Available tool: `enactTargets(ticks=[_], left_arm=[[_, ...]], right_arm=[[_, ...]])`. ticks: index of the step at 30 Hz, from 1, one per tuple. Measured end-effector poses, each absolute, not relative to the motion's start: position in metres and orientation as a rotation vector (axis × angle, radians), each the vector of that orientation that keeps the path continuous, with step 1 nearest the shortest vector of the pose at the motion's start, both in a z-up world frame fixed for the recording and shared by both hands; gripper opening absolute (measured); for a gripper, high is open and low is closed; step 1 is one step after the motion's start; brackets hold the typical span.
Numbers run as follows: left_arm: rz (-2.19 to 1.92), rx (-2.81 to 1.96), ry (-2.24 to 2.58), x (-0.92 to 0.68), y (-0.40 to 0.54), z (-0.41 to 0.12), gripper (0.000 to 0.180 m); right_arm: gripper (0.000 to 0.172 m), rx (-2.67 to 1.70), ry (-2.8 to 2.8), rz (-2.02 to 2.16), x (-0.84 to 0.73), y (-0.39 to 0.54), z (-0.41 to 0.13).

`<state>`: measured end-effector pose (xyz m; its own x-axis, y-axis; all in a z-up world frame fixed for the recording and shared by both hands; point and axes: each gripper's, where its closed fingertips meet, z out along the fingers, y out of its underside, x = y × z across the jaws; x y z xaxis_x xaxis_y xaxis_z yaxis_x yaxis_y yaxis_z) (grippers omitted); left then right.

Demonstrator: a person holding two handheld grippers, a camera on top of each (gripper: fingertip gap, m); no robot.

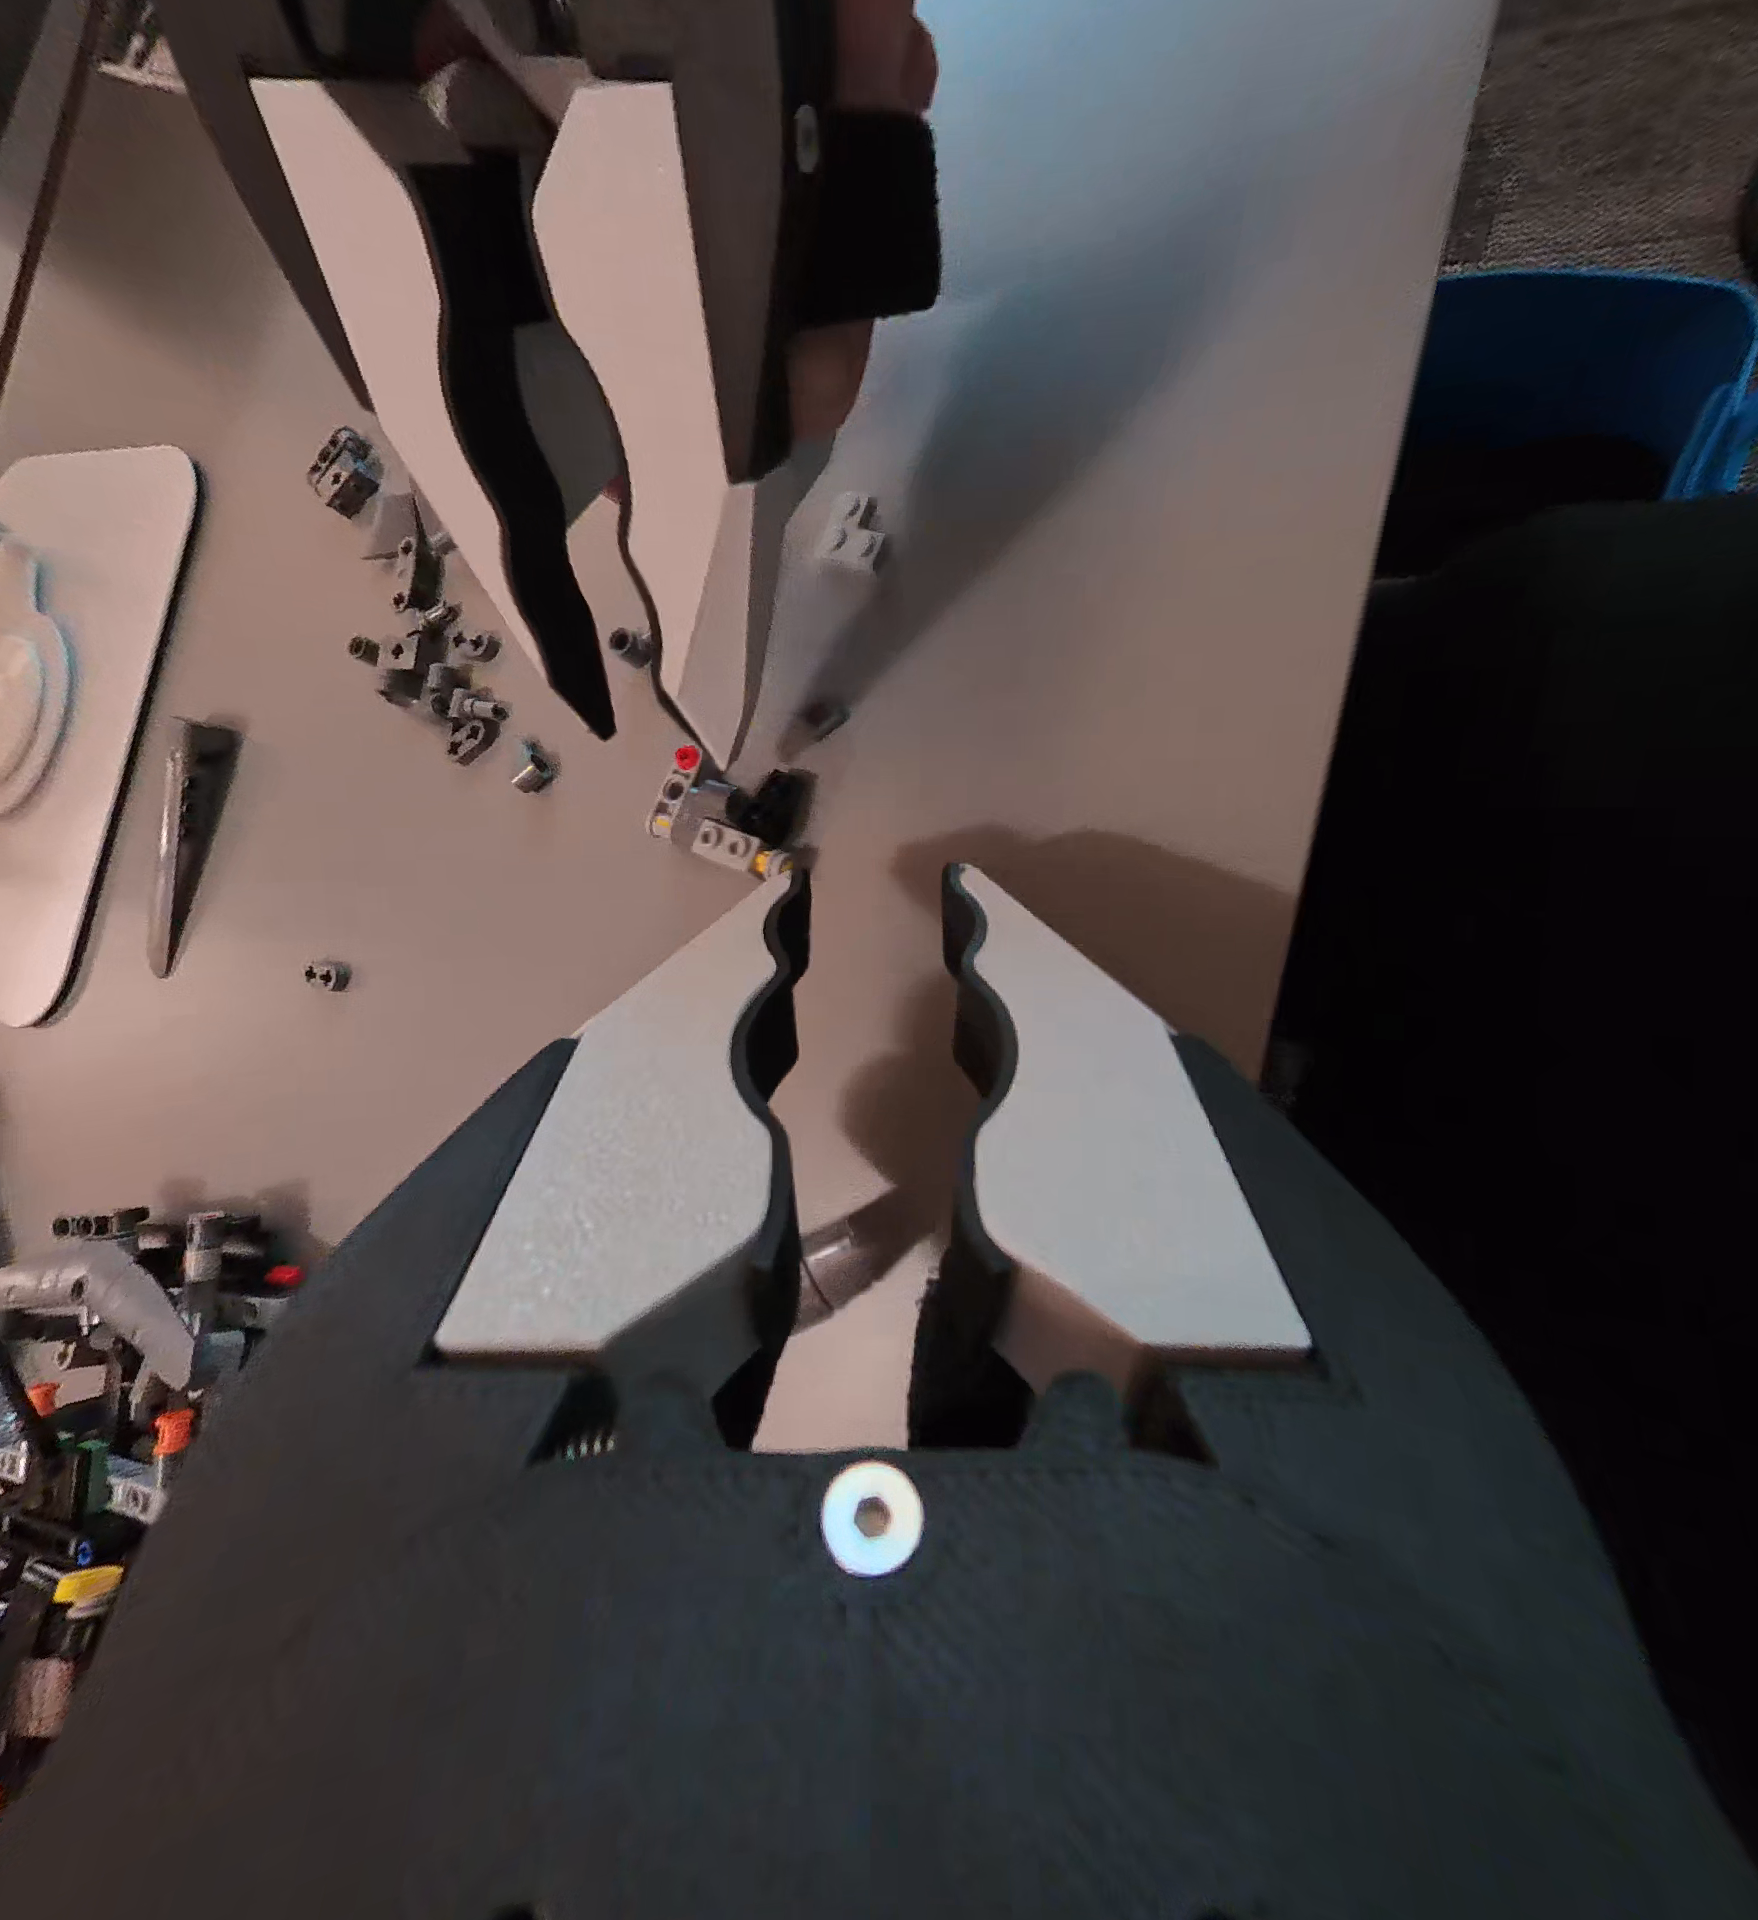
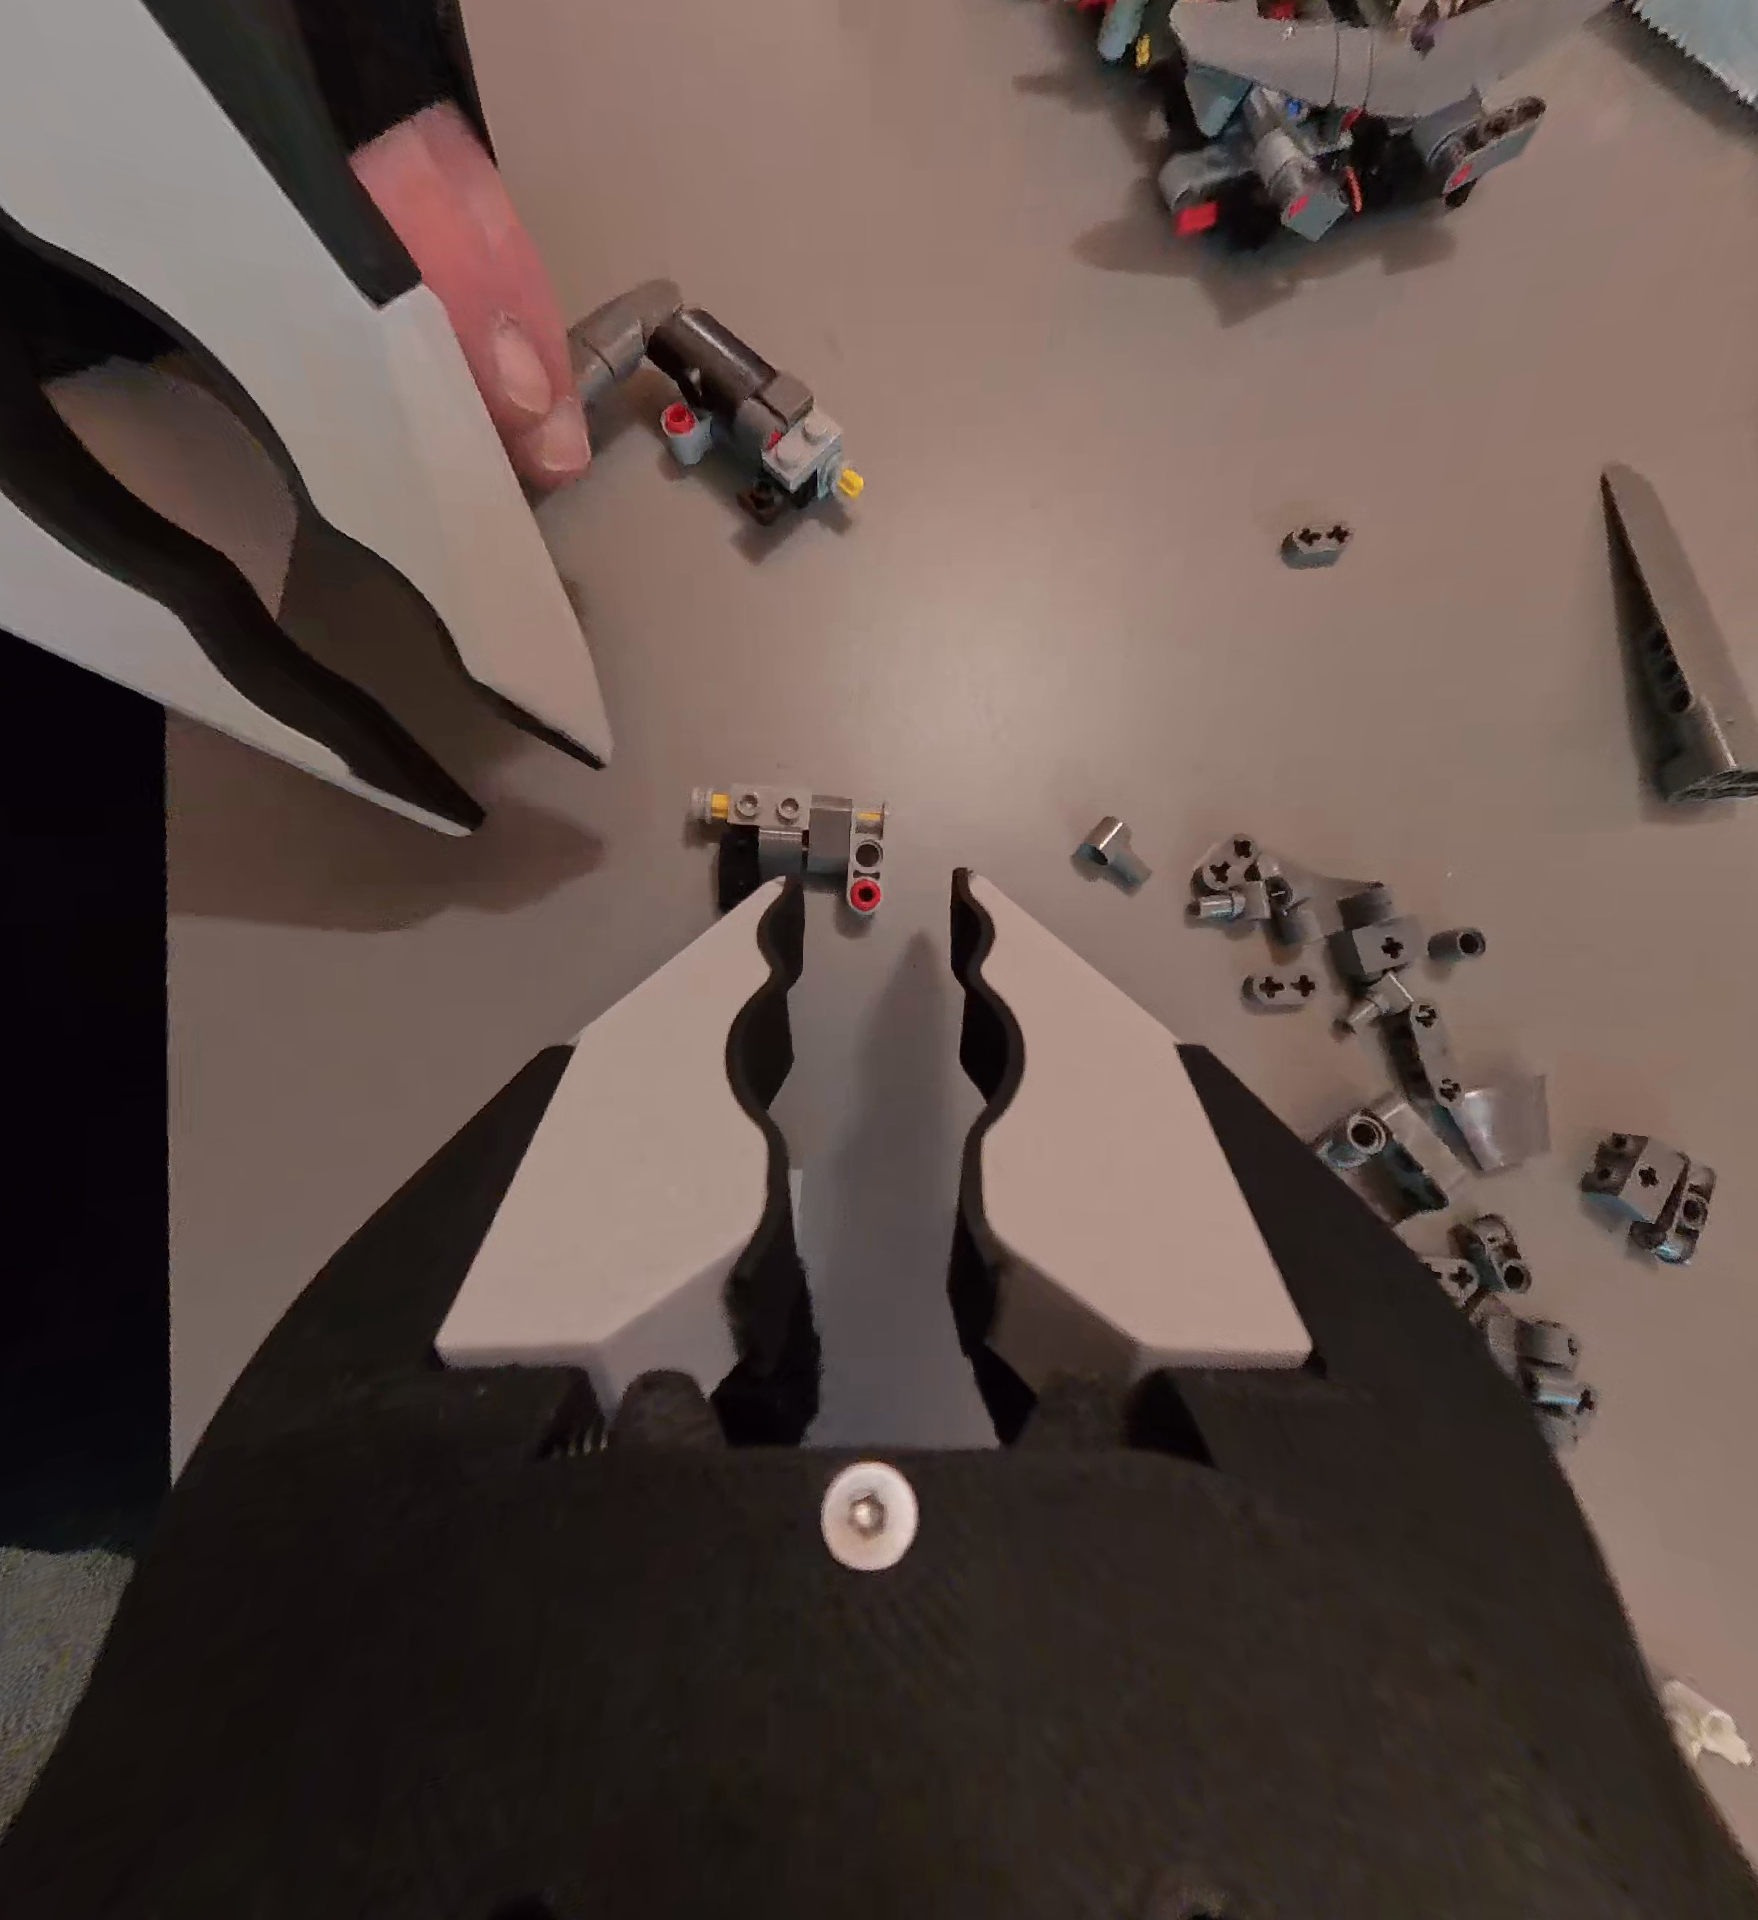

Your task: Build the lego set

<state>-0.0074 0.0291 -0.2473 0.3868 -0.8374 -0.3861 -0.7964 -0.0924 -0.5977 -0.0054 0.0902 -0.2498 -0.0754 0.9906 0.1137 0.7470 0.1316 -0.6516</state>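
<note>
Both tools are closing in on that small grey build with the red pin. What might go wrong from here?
1. Both tools, right and left, are open beside the small build; a fingertip may push it away.
2. They converge and may collide.
3. The loose grey pieces lie close by and could scatter.

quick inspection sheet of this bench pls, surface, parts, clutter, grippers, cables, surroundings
surface: grey table, matt, parts strewn over it.
job's things: small grey brick assembly with red and yellow pins, lying flat on the table; a second, larger assembly farther back.
clutter: loose grey connectors, a dark tapered panel, a heap of mixed parts, a pale mat.
grippers: right gripper open, fingers apart just short of the small assembly, nothing between them; left gripper open, nothing between its fingers, one tip beside the assembly's yellow-pin end.
cables: nothing seen.
surroundings: blue bin and carpet beyond the table edge.
</note>
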Motion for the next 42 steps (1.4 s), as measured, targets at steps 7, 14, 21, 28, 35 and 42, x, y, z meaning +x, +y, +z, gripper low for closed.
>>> enactTargets(ticks=[7,14,21,28,35,42], left_arm=[[-0.052,-1.907,1.383,-0.007,0.044,-0.252,0.018],[-0.064,-1.953,1.384,-0.011,0.052,-0.26,0.019],[-0.041,-1.978,1.372,-0.016,0.063,-0.258,0.021],[-0.058,-2.003,1.447,-0.018,0.073,-0.261,0.02],[-0.098,-1.983,1.529,-0.031,0.078,-0.255,0.027],[-0.157,-1.976,1.44,-0.027,0.054,-0.246,0.026]], right_arm=[[0.005,-1.688,-1.94,0.523,-0.008,0.095,-0.261],[0.0,-1.749,-1.879,0.518,-0.006,0.093,-0.263],[0.0,-1.711,-1.92,0.541,0.001,0.077,-0.258],[0.0,-1.773,-1.866,0.523,-0.002,0.077,-0.26],[0.003,-1.744,-1.842,0.551,0.0,0.075,-0.248],[0.002,-1.684,-1.805,0.483,-0.006,0.113,-0.24]])
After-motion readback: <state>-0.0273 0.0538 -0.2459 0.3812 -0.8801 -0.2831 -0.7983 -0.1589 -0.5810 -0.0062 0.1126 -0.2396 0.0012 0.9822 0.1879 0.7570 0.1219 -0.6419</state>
